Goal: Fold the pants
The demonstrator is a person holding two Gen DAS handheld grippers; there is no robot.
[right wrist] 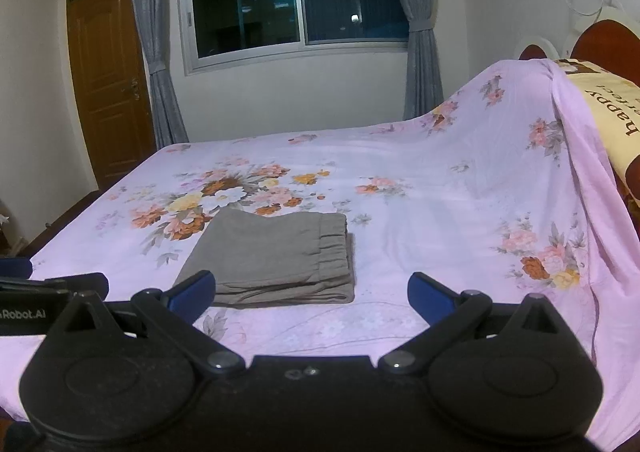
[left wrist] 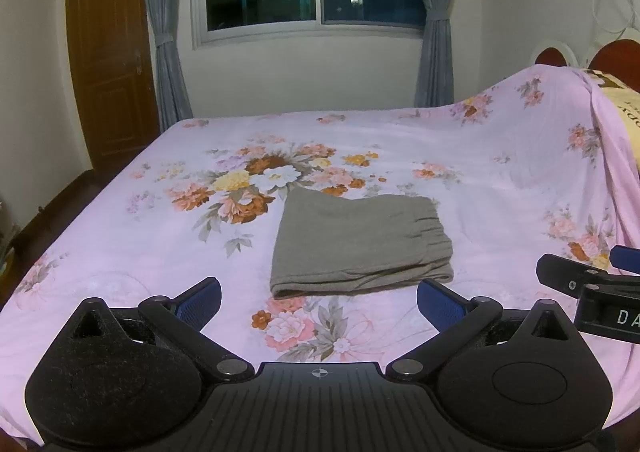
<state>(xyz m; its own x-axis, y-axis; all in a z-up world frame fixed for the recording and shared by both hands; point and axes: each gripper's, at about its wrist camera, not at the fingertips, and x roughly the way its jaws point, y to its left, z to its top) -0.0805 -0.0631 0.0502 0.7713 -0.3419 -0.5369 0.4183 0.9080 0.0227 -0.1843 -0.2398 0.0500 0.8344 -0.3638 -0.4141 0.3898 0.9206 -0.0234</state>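
I find the folded grey pants just beyond my left hand-held gripper, long axis left-right; both it and the right hand-held gripper are spread wide, empty.

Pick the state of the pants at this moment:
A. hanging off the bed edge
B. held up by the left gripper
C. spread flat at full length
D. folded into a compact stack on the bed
D: the pants lie as a layered stack on the bed, and the left gripper and right gripper are both open and empty.
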